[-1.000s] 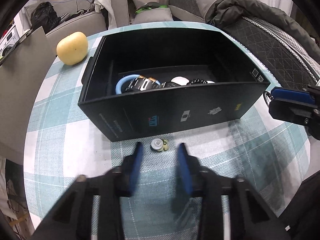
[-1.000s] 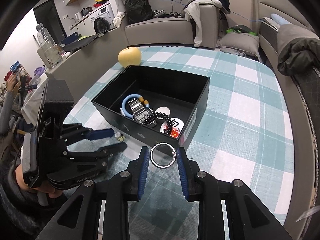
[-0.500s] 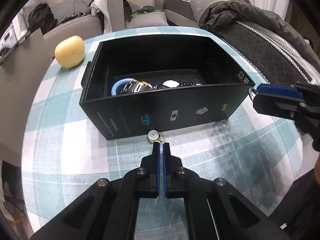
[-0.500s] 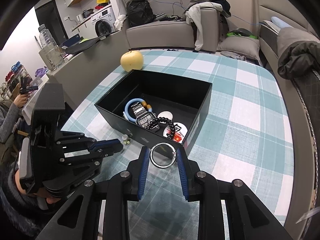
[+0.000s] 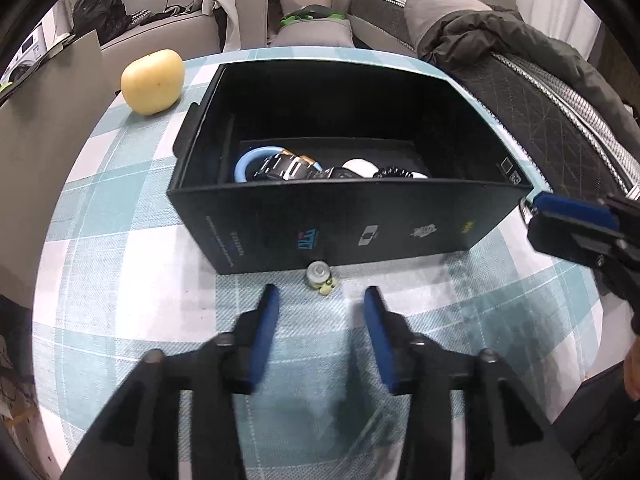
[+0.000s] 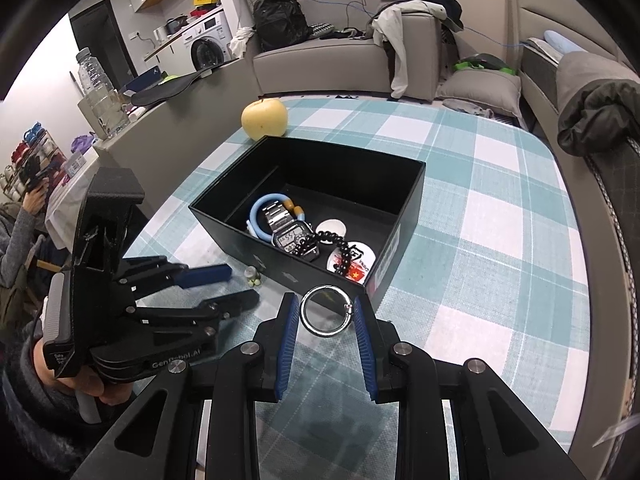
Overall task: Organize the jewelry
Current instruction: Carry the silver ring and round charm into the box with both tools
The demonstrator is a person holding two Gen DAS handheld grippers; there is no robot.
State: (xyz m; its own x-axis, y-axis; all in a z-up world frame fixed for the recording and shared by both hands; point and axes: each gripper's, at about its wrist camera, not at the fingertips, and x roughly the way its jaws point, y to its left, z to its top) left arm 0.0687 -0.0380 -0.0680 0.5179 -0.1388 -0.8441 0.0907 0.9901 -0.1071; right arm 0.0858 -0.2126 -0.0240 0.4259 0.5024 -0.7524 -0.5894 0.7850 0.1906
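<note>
A black open box (image 5: 400, 216) (image 6: 412, 184) stands on the checked tablecloth. It holds a blue bangle (image 6: 260, 204), a steel watch (image 6: 288, 234), a black bead bracelet (image 6: 332, 240) and round badges (image 6: 354, 264). A small earring (image 5: 319, 276) (image 6: 253, 276) lies on the cloth against the box's near wall. My left gripper (image 5: 320, 300) (image 6: 236, 284) is open, its fingers either side of the earring, just short of it. My right gripper (image 6: 326, 310) is shut on a silver ring (image 6: 326, 310), held above the cloth by the box's near corner.
A yellow apple (image 5: 154, 76) (image 6: 265, 119) sits on the table beyond the box's far left corner. A grey board (image 5: 44, 120) stands at the table's left edge. A dark jacket (image 5: 520, 48) lies on the seat to the right. A sofa stands behind.
My left gripper was open, shut half a second ago just short of the earring, and is open again now. The earring stays on the cloth. My right gripper rose slightly with the ring.
</note>
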